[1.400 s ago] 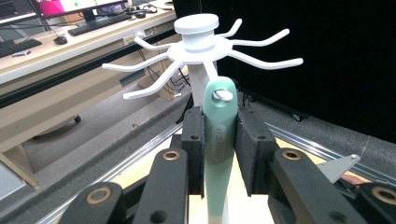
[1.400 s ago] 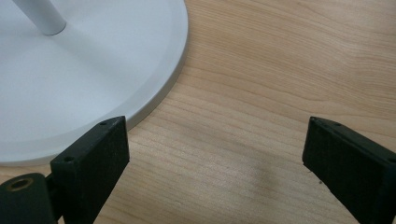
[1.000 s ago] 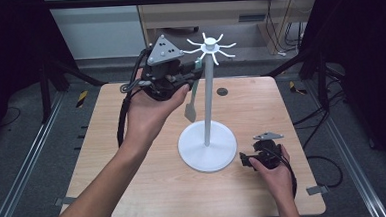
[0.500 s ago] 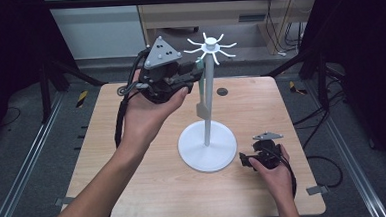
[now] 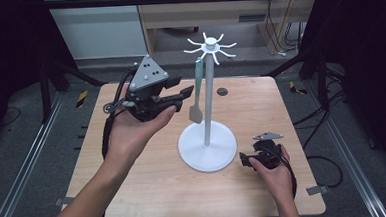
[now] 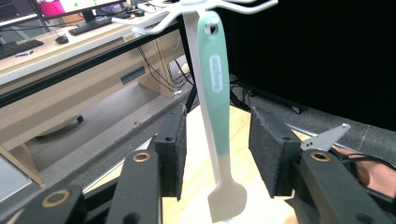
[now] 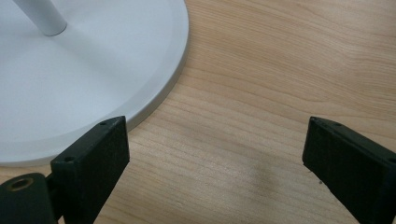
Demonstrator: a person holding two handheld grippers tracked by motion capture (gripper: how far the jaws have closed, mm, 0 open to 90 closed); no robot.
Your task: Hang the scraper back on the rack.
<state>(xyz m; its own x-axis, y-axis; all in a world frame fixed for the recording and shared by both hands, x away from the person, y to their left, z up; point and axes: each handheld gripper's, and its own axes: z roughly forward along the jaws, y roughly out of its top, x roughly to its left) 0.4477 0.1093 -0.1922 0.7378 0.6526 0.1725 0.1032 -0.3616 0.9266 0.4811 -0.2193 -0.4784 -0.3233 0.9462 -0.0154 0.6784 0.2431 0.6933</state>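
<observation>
One spatula (image 6: 214, 107), mint-green handle and pale blade, hangs by its handle hole from a hook of the white rack (image 5: 207, 90), blade down beside the pole and clear of the round base (image 7: 84, 70). Looks already hung, weight on the hook. Left tool (image 5: 181, 95) sits just beside it on the person's left hand (image 5: 132, 131), jaws pointing at the handle; in the left gripper view the handle runs down between the two black pads (image 6: 172, 149) with a gap on each side, nothing pressing. Those jaws have just been opening with the spatula between them, so I'd judge this a release, mostly done. Left to do: pull the left tool back off the handle without knocking it off the hook. Right tool (image 5: 249, 159) rests low on the wooden surface (image 5: 281, 109) near the base rim, in the right hand (image 5: 274, 172), jaws wide apart over bare wood, holding nothing. The other hooks at the top look empty, and no other utensils are seen on the surface. Beyond the surface: a desk with cables, dark frame posts at the sides.
</observation>
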